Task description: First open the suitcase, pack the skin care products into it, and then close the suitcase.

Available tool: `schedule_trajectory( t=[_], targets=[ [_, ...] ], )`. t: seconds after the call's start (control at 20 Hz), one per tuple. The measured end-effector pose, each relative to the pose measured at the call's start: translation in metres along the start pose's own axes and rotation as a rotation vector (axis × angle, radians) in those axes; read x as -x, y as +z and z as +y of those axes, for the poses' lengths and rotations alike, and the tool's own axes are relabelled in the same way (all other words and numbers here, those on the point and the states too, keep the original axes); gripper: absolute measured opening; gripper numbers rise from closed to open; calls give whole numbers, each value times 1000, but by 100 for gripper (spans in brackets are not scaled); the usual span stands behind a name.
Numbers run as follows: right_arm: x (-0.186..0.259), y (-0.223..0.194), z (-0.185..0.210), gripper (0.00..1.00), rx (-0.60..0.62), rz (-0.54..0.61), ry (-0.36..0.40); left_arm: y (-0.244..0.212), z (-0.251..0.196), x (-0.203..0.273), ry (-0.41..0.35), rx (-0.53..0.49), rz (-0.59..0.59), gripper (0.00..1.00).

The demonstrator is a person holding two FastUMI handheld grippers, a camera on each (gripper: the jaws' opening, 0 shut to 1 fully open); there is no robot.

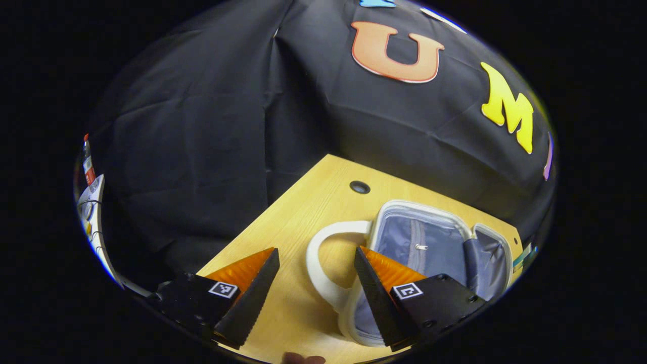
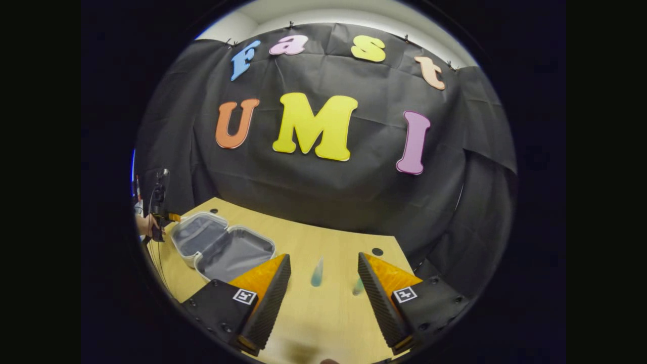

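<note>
The small white suitcase lies open on the wooden table, its grey lining facing up. A white loop handle sticks out toward me. My left gripper hovers open just above that handle, one finger over the case's near rim. In the right gripper view the open suitcase lies at the left, both halves flat. Two small teal skin care tubes lie on the table. My right gripper is open above them, holding nothing. The left gripper appears beyond the case, held by a hand.
Round cable holes sit near the table's back edge. The black cloth wall hangs close behind the table. Some red and white clutter stands off the table at the far left.
</note>
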State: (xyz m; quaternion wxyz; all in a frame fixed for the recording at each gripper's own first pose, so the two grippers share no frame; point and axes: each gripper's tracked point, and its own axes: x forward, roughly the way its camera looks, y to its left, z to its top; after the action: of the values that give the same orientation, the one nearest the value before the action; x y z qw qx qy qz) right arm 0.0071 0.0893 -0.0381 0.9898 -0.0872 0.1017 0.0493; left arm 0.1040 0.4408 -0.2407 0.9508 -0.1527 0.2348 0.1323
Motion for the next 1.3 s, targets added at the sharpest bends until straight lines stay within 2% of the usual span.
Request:
schedule_trajectory(
  t=[0.2,0.45,0.65,0.9,1.1,1.3],
  targets=[
    [3,-12,-20,79,-54,-31,-8,18,-69,70,-32,27,-110,95],
    [15,-20,-49,79,-116,-58,-23,23,-176,154,-56,-117,-242,96],
    [23,-17,-74,79,-115,-87,-29,13,-263,209,-130,-210,-331,96],
    [27,-30,-98,79,-115,-64,-24,-20,-345,229,-225,-217,-311,97],
    [22,-36,-121,79,-114,-53,-32,-55,-398,227,-301,-277,-262,98],
    [12,-48,-150,80,-105,-23,-43,-94,-469,208,-471,-371,-190,97]
  ],
)
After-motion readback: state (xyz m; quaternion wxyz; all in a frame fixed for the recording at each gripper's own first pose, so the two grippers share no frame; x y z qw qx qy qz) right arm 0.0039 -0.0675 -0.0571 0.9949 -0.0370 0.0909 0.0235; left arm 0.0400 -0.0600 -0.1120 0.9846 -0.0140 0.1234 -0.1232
